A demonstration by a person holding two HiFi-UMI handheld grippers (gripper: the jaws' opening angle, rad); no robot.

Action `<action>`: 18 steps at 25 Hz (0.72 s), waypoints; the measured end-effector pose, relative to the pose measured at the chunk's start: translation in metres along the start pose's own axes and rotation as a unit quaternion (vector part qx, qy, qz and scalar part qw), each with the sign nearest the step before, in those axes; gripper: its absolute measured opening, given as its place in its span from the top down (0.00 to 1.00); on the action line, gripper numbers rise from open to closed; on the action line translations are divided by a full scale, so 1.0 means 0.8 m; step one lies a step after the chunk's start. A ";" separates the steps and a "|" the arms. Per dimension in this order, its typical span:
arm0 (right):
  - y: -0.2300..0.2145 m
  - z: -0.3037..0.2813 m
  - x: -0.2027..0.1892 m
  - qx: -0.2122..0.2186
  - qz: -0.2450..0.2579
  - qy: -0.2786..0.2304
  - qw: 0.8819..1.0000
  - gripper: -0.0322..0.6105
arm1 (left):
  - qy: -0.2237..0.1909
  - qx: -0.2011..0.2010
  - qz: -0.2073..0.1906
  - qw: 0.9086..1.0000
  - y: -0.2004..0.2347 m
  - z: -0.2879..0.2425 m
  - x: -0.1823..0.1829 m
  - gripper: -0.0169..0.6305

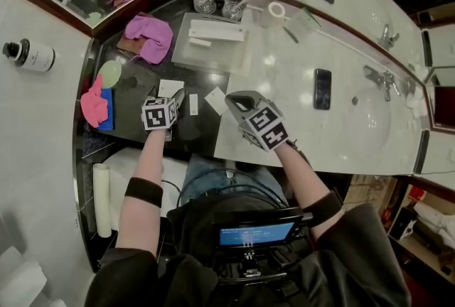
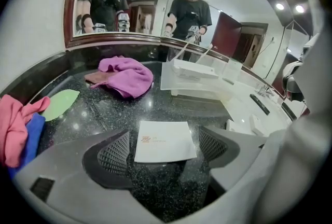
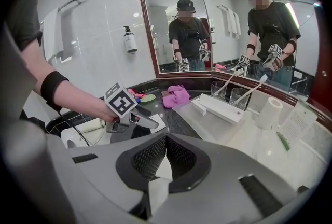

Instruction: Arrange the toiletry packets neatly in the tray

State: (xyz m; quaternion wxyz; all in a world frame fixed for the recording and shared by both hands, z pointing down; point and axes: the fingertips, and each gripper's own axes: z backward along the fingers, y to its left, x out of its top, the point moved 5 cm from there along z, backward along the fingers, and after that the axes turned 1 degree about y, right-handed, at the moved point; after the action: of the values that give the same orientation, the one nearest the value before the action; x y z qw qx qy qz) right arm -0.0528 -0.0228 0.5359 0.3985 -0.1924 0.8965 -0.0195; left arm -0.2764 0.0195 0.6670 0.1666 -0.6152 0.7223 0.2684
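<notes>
A square white toiletry packet lies flat on the black granite counter. My left gripper hangs just above it, open, one finger to each side and no pad touching it. The head view shows that packet just past the left gripper. A narrow white packet lies to the right of it. My right gripper is shut on another white packet, whose paper shows between its pads. The clear tray farther back holds long white boxes.
A purple cloth lies left of the tray. Pink and blue cloths and a green leaf-shaped dish are at the counter's left. Two glasses with toothbrushes stand behind the tray. A phone and the sink are to the right.
</notes>
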 end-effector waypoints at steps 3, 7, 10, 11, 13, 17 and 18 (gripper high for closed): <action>0.000 0.000 -0.002 0.001 -0.002 -0.001 1.000 0.93 | -0.004 0.002 -0.006 1.000 -0.003 0.003 -0.001 0.32; 0.000 0.002 -0.002 0.002 -0.002 -0.005 1.000 0.93 | -0.009 0.006 -0.014 1.000 -0.004 0.011 -0.001 0.32; -0.002 0.006 -0.003 0.001 -0.002 -0.009 1.000 0.93 | -0.015 0.015 -0.019 1.000 -0.004 0.022 0.004 0.33; -0.003 0.009 -0.002 0.000 -0.002 -0.011 1.000 0.93 | -0.019 0.018 -0.022 0.999 -0.005 0.028 0.006 0.33; -0.004 0.014 -0.001 0.000 -0.003 -0.016 1.000 0.93 | -0.029 0.024 -0.028 0.999 -0.007 0.042 0.011 0.38; -0.010 0.024 -0.003 -0.003 0.003 -0.027 1.000 0.93 | -0.066 0.042 -0.038 0.996 -0.014 0.079 0.025 0.63; -0.011 0.027 -0.003 -0.004 0.005 -0.030 1.000 0.93 | -0.076 0.047 -0.041 0.995 -0.018 0.089 0.027 0.72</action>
State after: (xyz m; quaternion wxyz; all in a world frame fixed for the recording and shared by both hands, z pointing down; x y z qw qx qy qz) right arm -0.0327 -0.0275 0.5244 0.4246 -0.1898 0.8852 -0.0085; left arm -0.2732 0.0428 0.5948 0.2602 -0.6138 0.6935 0.2733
